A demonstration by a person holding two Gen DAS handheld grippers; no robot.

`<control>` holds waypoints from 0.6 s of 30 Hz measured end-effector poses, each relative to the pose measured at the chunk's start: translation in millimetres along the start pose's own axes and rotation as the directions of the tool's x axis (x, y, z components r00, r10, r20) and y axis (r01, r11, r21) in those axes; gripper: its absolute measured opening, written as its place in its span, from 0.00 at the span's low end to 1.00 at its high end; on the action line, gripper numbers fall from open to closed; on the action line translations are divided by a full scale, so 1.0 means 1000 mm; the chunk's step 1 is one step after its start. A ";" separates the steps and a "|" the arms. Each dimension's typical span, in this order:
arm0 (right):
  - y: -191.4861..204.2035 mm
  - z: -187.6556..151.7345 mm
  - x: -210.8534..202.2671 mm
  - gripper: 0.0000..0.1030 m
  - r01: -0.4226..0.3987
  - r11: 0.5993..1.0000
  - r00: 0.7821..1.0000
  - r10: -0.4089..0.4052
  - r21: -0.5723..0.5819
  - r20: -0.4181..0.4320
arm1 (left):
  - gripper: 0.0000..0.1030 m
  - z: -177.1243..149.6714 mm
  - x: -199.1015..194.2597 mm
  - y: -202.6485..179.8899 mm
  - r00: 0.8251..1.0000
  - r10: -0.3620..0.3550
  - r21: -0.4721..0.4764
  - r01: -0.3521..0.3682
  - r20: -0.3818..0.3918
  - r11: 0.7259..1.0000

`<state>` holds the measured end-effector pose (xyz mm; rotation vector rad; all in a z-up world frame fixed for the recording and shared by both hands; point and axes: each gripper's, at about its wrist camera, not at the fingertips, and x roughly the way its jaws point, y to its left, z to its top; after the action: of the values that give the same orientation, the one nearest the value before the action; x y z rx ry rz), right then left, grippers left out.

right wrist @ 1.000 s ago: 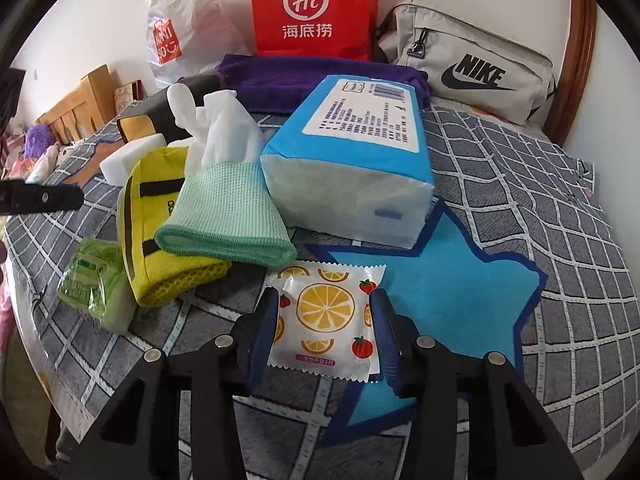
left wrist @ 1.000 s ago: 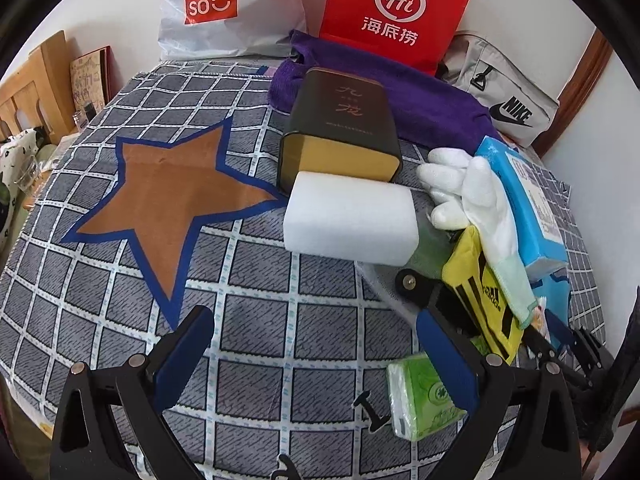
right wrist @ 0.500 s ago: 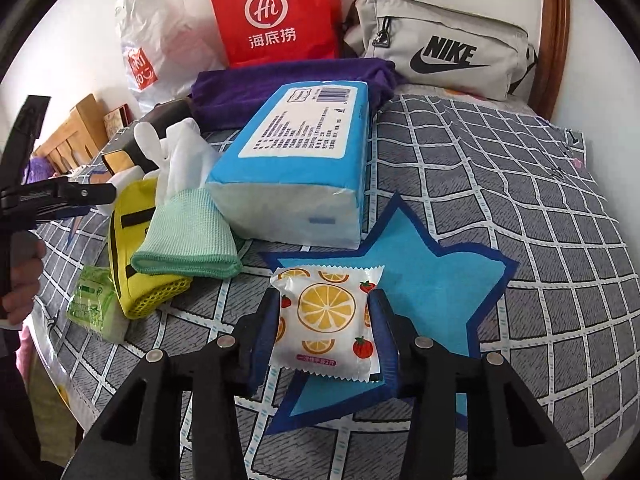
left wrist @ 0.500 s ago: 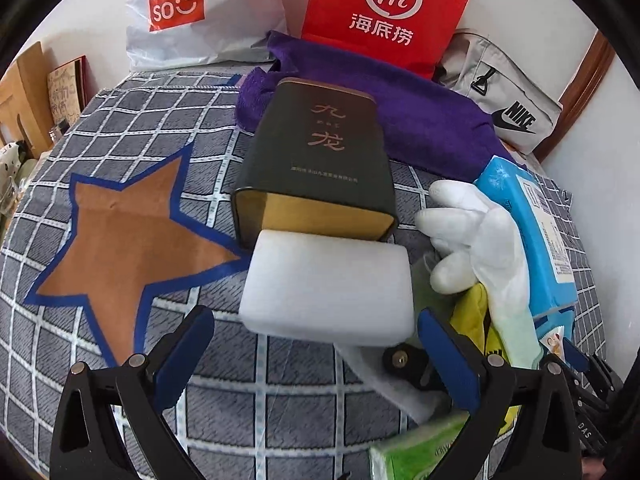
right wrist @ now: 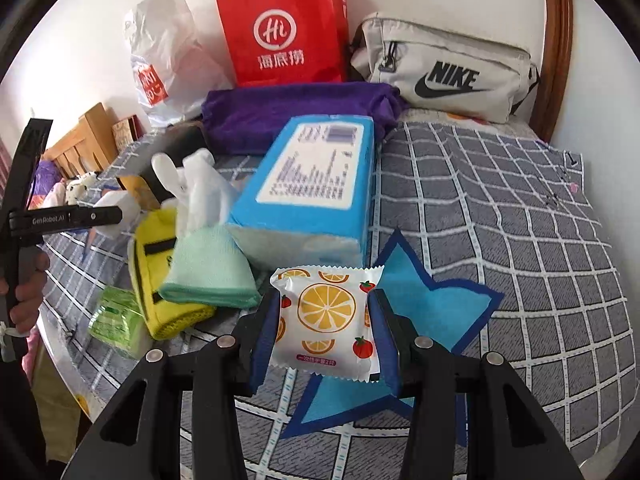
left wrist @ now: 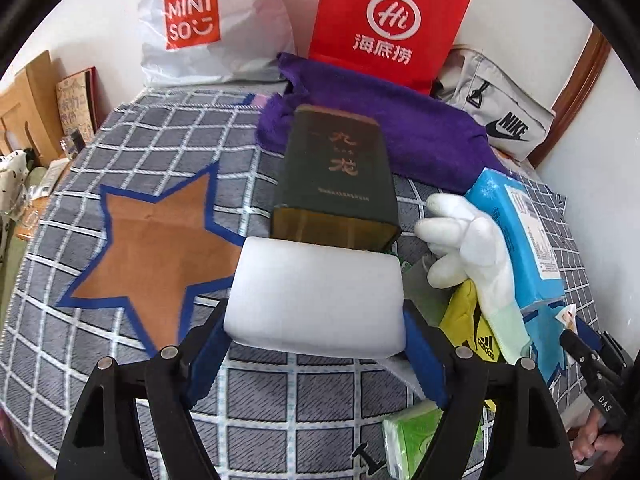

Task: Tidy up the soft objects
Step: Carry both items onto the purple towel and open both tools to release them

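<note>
The left tongs (left wrist: pixel 316 344) have just been closing, and their blue pads now press both ends of the white foam block (left wrist: pixel 316 296), which sits between them over the checked cloth (left wrist: pixel 160 128). The block hides the near end of the dark tin (left wrist: pixel 340 176) behind it and much of what lies to its right. There, a white glove (left wrist: pixel 472 248) drapes over a yellow pouch (left wrist: pixel 468 328), only partly seen, beside the blue tissue pack (left wrist: pixel 520 232). A green packet (left wrist: pixel 416 436) is half covered by the right finger. The right tongs (right wrist: pixel 326 332) are clamped on the orange-print sachet (right wrist: pixel 328 312), above the blue star patch (right wrist: pixel 432 304), whose middle they cover. At that view's left edge a hand (right wrist: pixel 24 296) is cut off by the frame.
</note>
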<state>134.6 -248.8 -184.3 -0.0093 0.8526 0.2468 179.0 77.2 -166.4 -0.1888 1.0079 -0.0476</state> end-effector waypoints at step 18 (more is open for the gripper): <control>0.020 0.128 0.002 0.44 -0.026 0.999 0.992 0.030 -0.034 0.119 | 0.77 0.091 -0.023 -0.010 0.992 0.083 -0.005 -0.083 0.092 0.997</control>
<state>226.7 -215.5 -99.7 -0.0131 0.7296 0.2846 244.4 82.9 -98.1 -0.1487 0.9225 0.0374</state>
